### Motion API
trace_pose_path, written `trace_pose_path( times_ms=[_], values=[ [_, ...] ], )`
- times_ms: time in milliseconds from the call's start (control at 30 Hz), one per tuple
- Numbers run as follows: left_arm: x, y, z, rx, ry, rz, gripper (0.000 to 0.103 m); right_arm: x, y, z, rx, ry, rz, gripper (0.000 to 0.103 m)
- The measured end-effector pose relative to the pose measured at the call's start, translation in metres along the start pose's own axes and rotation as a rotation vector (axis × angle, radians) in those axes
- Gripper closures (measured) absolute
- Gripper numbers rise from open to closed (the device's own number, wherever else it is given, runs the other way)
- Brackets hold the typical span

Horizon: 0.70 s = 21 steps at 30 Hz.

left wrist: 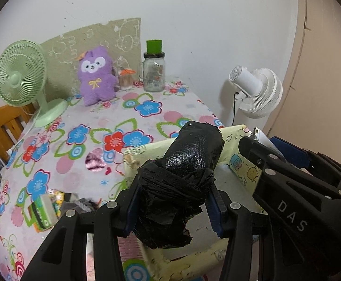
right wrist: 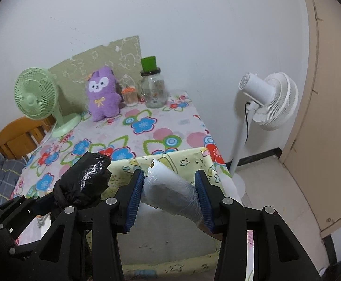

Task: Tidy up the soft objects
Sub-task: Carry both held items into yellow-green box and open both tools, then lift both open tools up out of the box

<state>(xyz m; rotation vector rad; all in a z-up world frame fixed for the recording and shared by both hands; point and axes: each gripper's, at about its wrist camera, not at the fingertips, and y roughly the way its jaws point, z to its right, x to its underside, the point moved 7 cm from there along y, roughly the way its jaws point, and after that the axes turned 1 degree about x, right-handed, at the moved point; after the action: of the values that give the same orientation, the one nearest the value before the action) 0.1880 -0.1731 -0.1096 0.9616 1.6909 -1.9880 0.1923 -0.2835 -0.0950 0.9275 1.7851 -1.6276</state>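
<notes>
My left gripper (left wrist: 174, 207) is shut on a black plastic bag roll (left wrist: 184, 178) and holds it over the open yellow fabric box (left wrist: 245, 171). My right gripper (right wrist: 169, 199) is shut on a white plastic bag roll (right wrist: 170, 194) above the same box (right wrist: 170, 161). The black roll (right wrist: 86, 178) and the left gripper show at the left of the right wrist view. The right gripper (left wrist: 294, 171) shows at the right of the left wrist view. A purple plush toy (left wrist: 96, 75) sits upright at the back of the table.
The table has a floral cloth (left wrist: 81, 140). A green desk fan (left wrist: 23, 75), a glass jar with a green lid (left wrist: 154, 70) and a small toothpick jar (left wrist: 126, 78) stand at the back. A white floor fan (right wrist: 268, 100) stands right of the table. Small packets (left wrist: 44, 210) lie front left.
</notes>
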Motion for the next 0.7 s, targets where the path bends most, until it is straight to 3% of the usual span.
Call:
trace_pose_path(
  times_ms=[300,400,700],
  values=[
    [0.004,0.024,0.01,0.014,0.005,-0.064,0.048,0.004,0.025,0.01,0.005,0.015,-0.041,0.053],
    [0.006,0.031,0.01,0.01,0.002,-0.089,0.037,0.002,0.029,0.011,0.008,0.013,-0.036,0.051],
    [0.004,0.035,0.014,0.017,0.015,-0.104,0.021,0.005,0.041,0.016,0.002,0.03,-0.06,0.029]
  ],
)
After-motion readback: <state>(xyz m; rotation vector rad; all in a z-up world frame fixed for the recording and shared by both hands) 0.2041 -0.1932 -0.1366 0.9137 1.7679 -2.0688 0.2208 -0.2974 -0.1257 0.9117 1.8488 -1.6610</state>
